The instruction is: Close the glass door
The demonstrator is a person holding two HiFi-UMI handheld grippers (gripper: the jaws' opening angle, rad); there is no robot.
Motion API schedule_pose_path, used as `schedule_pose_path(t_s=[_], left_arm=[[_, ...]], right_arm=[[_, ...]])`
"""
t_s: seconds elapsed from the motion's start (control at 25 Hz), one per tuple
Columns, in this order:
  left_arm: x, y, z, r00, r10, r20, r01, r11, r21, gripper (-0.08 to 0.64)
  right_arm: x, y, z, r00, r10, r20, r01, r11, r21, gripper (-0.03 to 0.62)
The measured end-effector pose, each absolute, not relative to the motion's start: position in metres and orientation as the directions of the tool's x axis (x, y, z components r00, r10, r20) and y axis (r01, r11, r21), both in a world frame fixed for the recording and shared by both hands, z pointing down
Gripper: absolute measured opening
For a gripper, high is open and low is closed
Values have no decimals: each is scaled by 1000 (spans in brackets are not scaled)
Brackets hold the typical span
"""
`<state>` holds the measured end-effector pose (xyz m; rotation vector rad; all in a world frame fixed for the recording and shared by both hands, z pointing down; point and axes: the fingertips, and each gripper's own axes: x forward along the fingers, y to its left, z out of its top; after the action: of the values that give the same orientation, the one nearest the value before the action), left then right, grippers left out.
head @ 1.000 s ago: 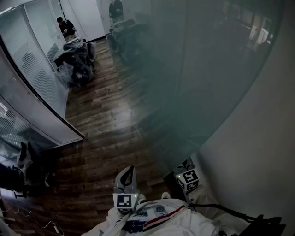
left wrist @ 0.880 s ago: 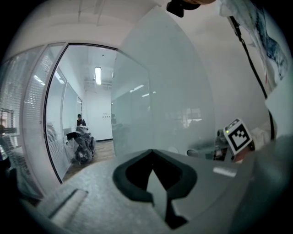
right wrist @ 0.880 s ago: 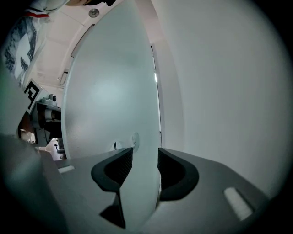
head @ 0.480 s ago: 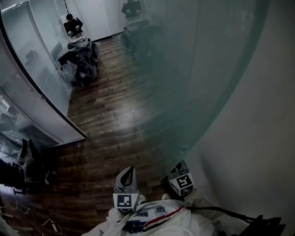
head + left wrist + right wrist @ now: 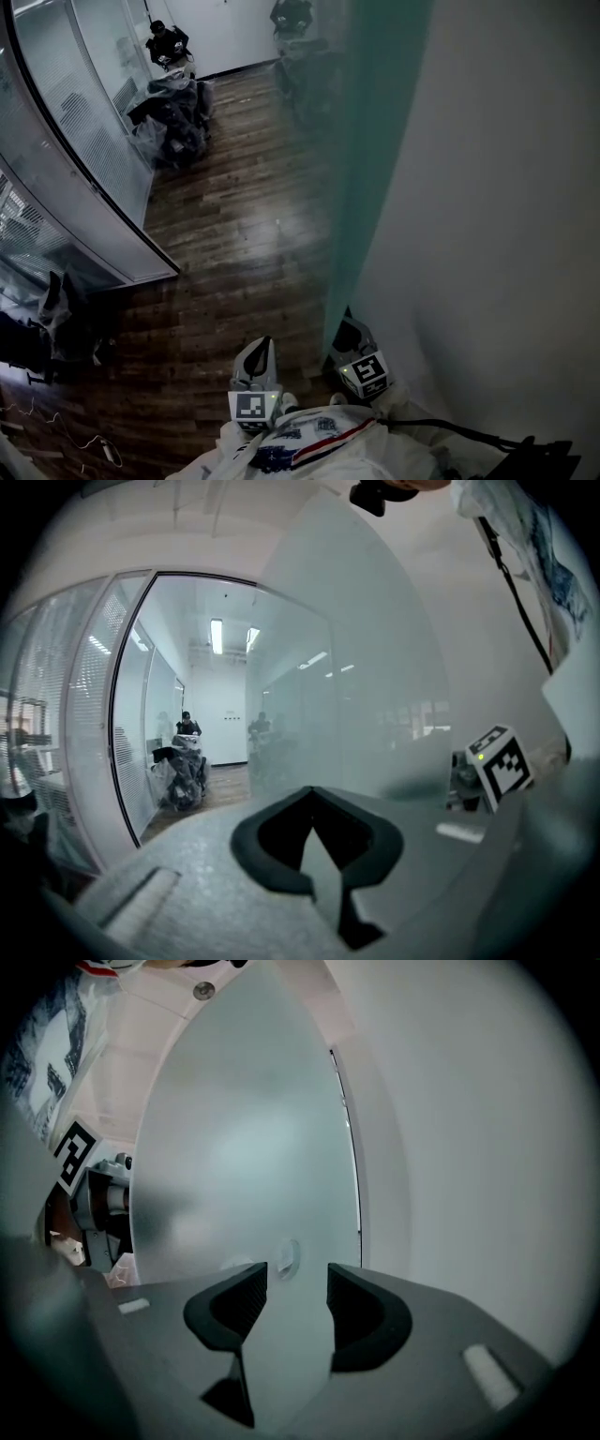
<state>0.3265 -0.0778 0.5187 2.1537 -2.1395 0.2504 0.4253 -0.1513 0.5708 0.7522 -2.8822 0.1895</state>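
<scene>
The right gripper (image 5: 293, 1286), its jaws just opening wider and gripping nothing, faces the frosted glass door (image 5: 244, 1147) directly ahead.

Right: door (image 5: 356, 187) stands edge-on, wall (image 5: 506, 234) just behind it, only a narrow wedge between. Left of door, wood floor (image 5: 244, 244) runs open down the corridor. Glass partition (image 5: 84, 178) closes the left side. Dark heap (image 5: 173, 117) sits against it far down, person (image 5: 169, 42) beyond. Dark clutter (image 5: 56, 328) lower left.
</scene>
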Motion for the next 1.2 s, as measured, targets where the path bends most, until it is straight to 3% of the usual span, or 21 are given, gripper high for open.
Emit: schedule_pose_path(t_s=[0.48, 1.2], left_arm=[[321, -61, 516, -51, -983, 175, -998, 42, -56, 2], [294, -29, 511, -185, -972, 142, -982, 177, -67, 2]], right_arm=[[403, -122, 566, -923, -349, 165, -362, 930, -62, 187], [351, -83, 575, -974, -18, 227, 1, 996, 84, 210]])
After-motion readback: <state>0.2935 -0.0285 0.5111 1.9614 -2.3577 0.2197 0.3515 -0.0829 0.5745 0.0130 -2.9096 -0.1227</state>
